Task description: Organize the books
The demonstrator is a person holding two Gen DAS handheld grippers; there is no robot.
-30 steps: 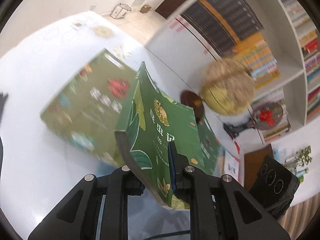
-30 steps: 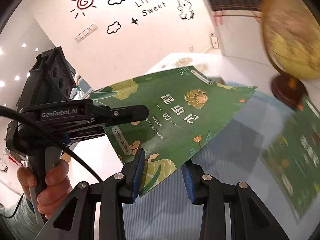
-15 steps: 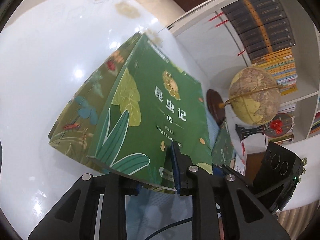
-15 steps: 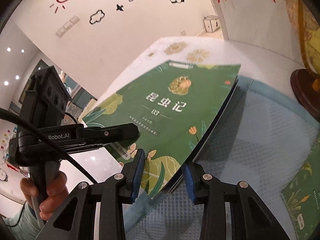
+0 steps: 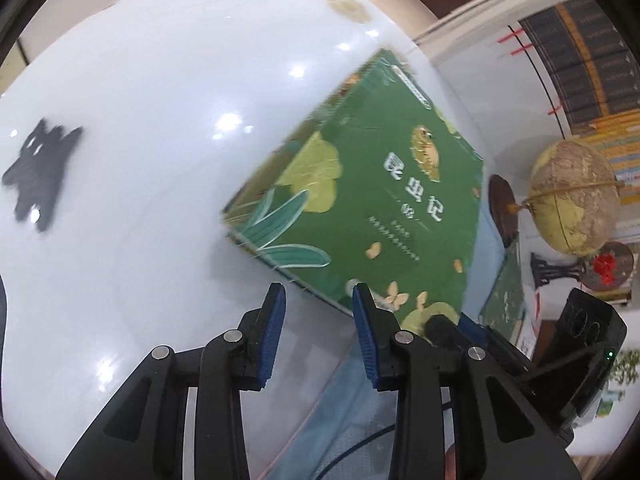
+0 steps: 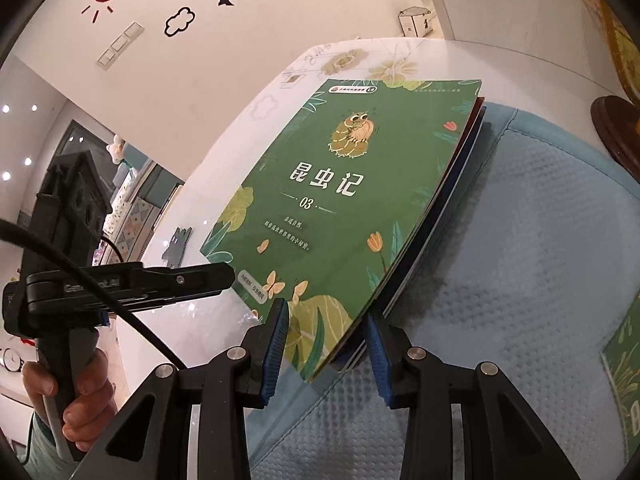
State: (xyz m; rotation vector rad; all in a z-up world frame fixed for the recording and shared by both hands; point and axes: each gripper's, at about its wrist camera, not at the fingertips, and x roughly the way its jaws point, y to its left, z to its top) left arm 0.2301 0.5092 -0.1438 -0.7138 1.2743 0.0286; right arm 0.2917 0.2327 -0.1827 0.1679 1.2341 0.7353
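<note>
A green book (image 6: 340, 200) with a beetle drawing and white title lies on top of a few thin books, half on the white table (image 5: 140, 120) and half on a blue mat (image 6: 540, 260). My right gripper (image 6: 326, 316) is shut on the near corner of this green book (image 5: 384, 208), one pad on the cover and one under the stack. My left gripper (image 5: 318, 300) is just short of the book's near edge; its jaws are opening and nothing sits between the pads. In the right wrist view the left gripper (image 6: 224, 276) reaches in level at the left, held by a hand (image 6: 80, 392).
A globe (image 5: 572, 196) on a dark round base stands beyond the mat, with bookshelves (image 5: 580, 60) behind it. Another green book (image 6: 624, 360) lies on the mat's right side. A black cat-shaped piece (image 5: 40, 176) lies on the table to the left.
The green book came down from a tilted hold in the air to lie flat on the stack. My left gripper let go of it and drew back; the right gripper kept its grip.
</note>
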